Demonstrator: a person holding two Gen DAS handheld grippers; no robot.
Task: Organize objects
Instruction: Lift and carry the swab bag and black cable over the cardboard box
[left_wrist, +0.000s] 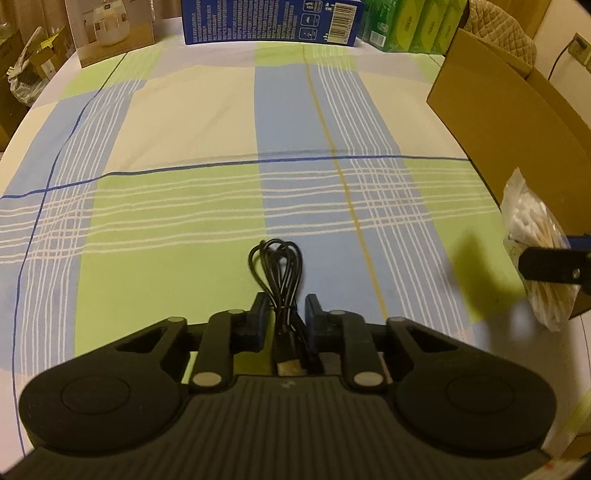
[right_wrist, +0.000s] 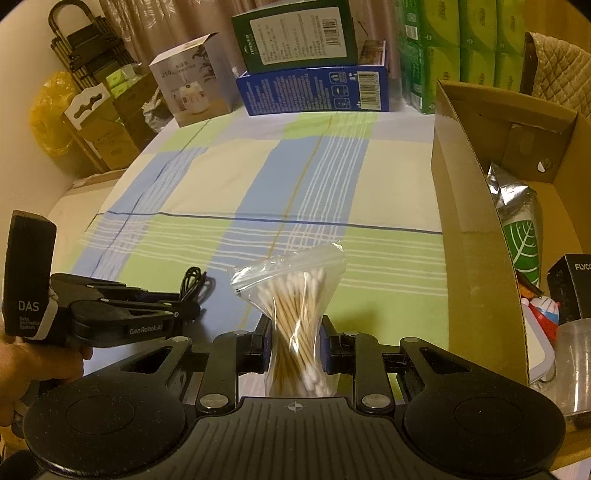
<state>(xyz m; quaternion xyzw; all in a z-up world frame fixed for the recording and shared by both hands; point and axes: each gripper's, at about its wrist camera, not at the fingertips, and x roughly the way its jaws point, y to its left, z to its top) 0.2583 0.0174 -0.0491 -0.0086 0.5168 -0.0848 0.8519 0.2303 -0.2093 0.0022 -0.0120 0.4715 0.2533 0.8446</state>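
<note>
A coiled black cable (left_wrist: 277, 266) lies on the checked tablecloth (left_wrist: 166, 221). My left gripper (left_wrist: 287, 299) points down at it, its two fingers closed on the cable's tied middle, and the plug end runs back between them. In the right wrist view this left gripper (right_wrist: 192, 308) sits low at the left, with the cable's loops (right_wrist: 194, 282) poking out past it. My right gripper (right_wrist: 295, 325) is shut on a clear zip bag of cotton swabs (right_wrist: 295, 291), pinched at its waist and held upright. That bag (left_wrist: 535, 229) also shows at the right edge of the left wrist view.
An open cardboard box (right_wrist: 469, 177) stands at the right, holding a silver-green pouch (right_wrist: 517, 229), a black carton (right_wrist: 572, 291) and a clear cup (right_wrist: 576, 362). Blue (right_wrist: 314, 88), green (right_wrist: 295, 37) and white (right_wrist: 192, 88) cartons line the far edge. A hand (right_wrist: 37, 362) holds the left gripper.
</note>
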